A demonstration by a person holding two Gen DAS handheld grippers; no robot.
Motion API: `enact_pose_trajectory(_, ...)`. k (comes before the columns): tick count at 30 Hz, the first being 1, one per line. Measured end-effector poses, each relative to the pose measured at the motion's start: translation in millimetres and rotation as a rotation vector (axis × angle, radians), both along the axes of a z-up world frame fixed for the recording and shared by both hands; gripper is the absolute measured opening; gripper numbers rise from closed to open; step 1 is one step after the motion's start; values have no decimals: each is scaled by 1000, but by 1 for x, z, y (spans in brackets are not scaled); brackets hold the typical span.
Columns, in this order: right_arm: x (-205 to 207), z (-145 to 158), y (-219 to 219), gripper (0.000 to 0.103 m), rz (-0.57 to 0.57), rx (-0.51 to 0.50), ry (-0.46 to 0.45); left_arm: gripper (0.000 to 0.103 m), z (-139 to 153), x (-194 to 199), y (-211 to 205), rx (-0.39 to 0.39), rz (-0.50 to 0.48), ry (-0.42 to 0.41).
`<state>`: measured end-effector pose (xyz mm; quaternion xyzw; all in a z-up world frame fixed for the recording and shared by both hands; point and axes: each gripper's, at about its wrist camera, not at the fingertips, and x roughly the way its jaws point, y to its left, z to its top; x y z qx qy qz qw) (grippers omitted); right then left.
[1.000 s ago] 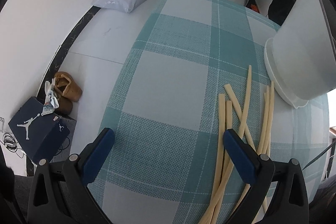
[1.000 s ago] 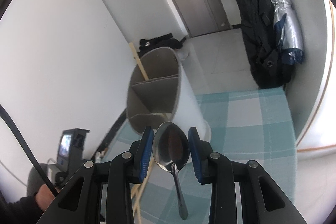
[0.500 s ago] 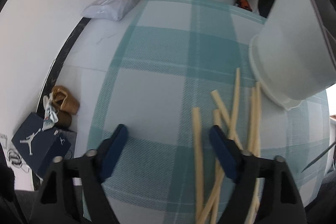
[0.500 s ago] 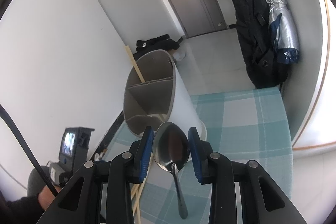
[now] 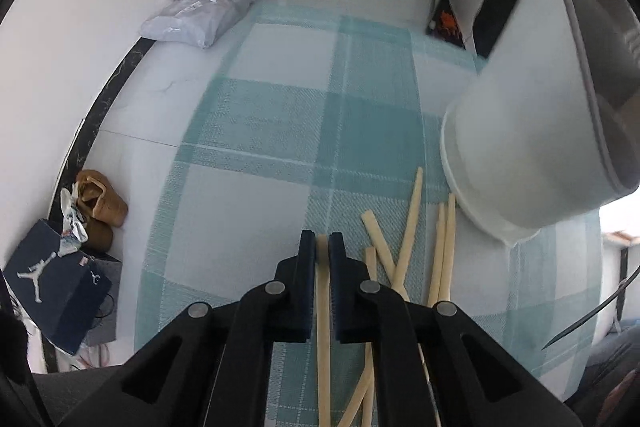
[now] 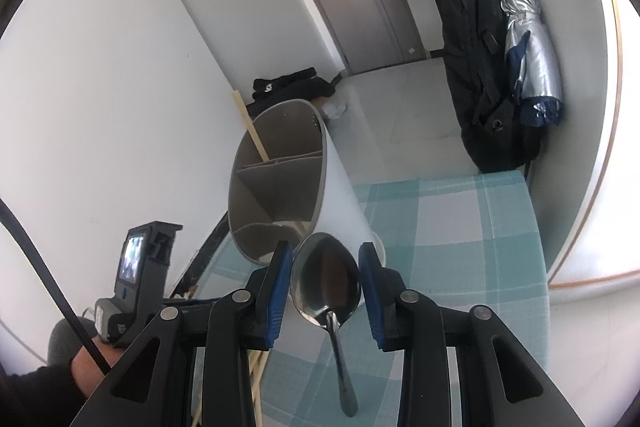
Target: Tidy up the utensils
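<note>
My left gripper (image 5: 322,239) points down at the teal plaid cloth (image 5: 280,131). Its jaws are closing to their tightest, and the pads press on the top end of a beige chopstick (image 5: 323,307). Several more chopsticks (image 5: 412,227) lie crossed just to its right. The white utensil holder (image 5: 520,147) stands beyond them. In the right wrist view my right gripper (image 6: 325,247) is shut on a metal spoon (image 6: 326,279), gripping the bowl, with the handle hanging toward the camera. It hovers before the divided holder (image 6: 340,187), where one chopstick (image 6: 250,127) leans in the far compartment.
Brown shoes (image 5: 100,203), a shoebox (image 5: 48,287) and grey parcels (image 5: 200,15) lie on the floor to the left of the cloth. A dark coat (image 6: 480,67) and a folded umbrella (image 6: 528,47) hang at the right wall. A person's hand (image 6: 80,367) holds the left gripper.
The left gripper shifted right over the leftmost chopstick and went from wide open to shut on it. The right gripper and spoon stayed still.
</note>
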<state>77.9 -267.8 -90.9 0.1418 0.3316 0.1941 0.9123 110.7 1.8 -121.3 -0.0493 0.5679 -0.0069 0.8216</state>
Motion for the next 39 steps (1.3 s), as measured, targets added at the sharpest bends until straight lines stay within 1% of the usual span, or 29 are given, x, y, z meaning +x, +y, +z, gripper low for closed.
enact_pose_trajectory(3, -3, 0, 2, 33, 1, -11, -2, 3, 19, -5, 7, -17, 26, -82)
enact_pose_trajectory(5, -7, 0, 3, 33, -5, -18, -7, 3, 34, -7, 8, -39, 33, -148)
enact_pose_trajectory(7, -11, 1, 3, 33, -5, -5, -5, 3, 51, -14, 10, -46, 37, -220)
enact_pose_trajectory(11, -16, 5, 7, 33, -8, -19, -27, 3, 74, -25, 8, -89, 45, -316)
enact_pose_trajectory(13, -18, 8, 10, 33, -9, -22, -40, 3, 84, -32, 6, -114, 41, -351)
enact_pose_trajectory(16, -21, 10, 13, 33, -29, -26, -50, 3, 92, -39, 9, -137, 46, -395)
enact_pose_trajectory(18, -23, 10, 15, 33, -33, -21, -48, 3, 98, -46, 9, -141, 46, -425)
enact_pose_trajectory(21, -26, 10, 20, 33, -34, -32, -56, 3, 104, -52, 11, -146, 33, -452)
enact_pose_trajectory(25, -33, 13, 25, 33, -32, -44, -69, 3, 109, -58, 13, -173, 29, -471)
enact_pose_trajectory(33, -49, 17, 30, 33, -50, -75, -95, 3, 121, -76, 7, -200, 27, -506)
enact_pose_trajectory(39, -54, 20, 25, 33, -75, -53, -94, 3, 130, -84, 3, -208, -2, -535)
